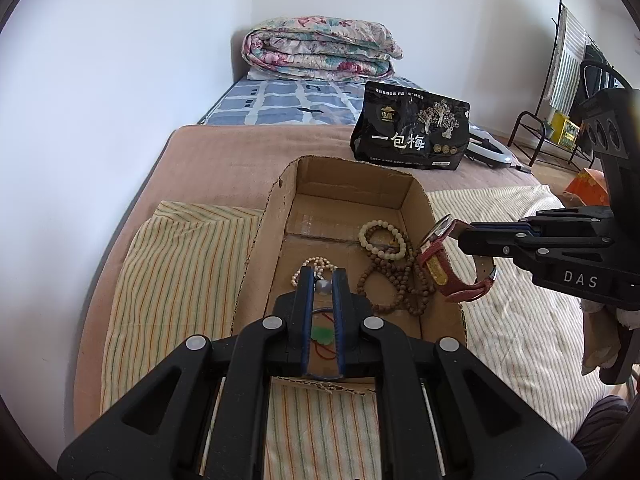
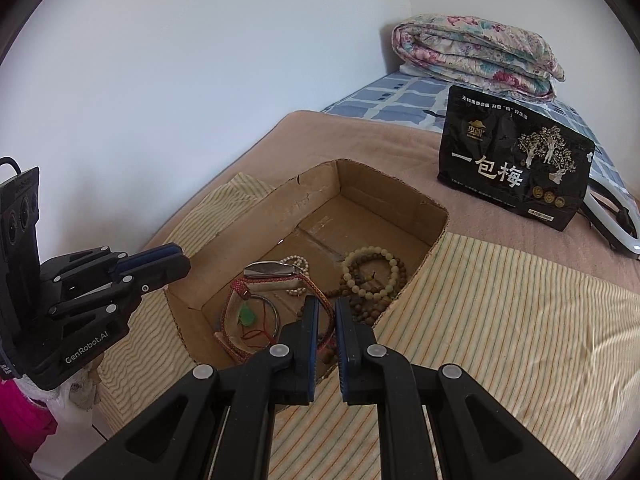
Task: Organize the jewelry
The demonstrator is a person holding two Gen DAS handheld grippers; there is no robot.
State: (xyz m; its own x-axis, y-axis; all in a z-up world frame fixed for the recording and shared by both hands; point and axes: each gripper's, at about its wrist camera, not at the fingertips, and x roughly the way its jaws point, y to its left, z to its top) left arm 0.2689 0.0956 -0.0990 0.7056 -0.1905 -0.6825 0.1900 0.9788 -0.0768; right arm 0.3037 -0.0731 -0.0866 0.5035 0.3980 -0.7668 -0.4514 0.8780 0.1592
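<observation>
An open cardboard box (image 1: 264, 216) (image 2: 308, 196) sits on the bed. It holds a brown bead strand (image 1: 396, 280) (image 2: 372, 292), a cream bead bracelet (image 1: 380, 236) (image 2: 372, 268), a small pearl bracelet (image 1: 316, 264) (image 2: 298, 264) and a green pendant on a red cord (image 1: 322, 336) (image 2: 248, 316). My right gripper (image 2: 327, 304) (image 1: 462, 236) is shut on the strap of a red-strapped watch (image 1: 444, 268) (image 2: 272, 272), held over the box's right edge. My left gripper (image 1: 323, 276) (image 2: 180, 258) hangs just above the box floor, jaws nearly shut and empty.
A striped cloth (image 1: 180, 272) (image 2: 500, 320) lies under the box on a brown blanket (image 1: 240, 148). A black snack bag (image 1: 412, 132) (image 2: 516, 168) stands behind the box. A folded floral quilt (image 1: 320, 48) lies at the far end. A metal rack (image 1: 560, 80) stands at right.
</observation>
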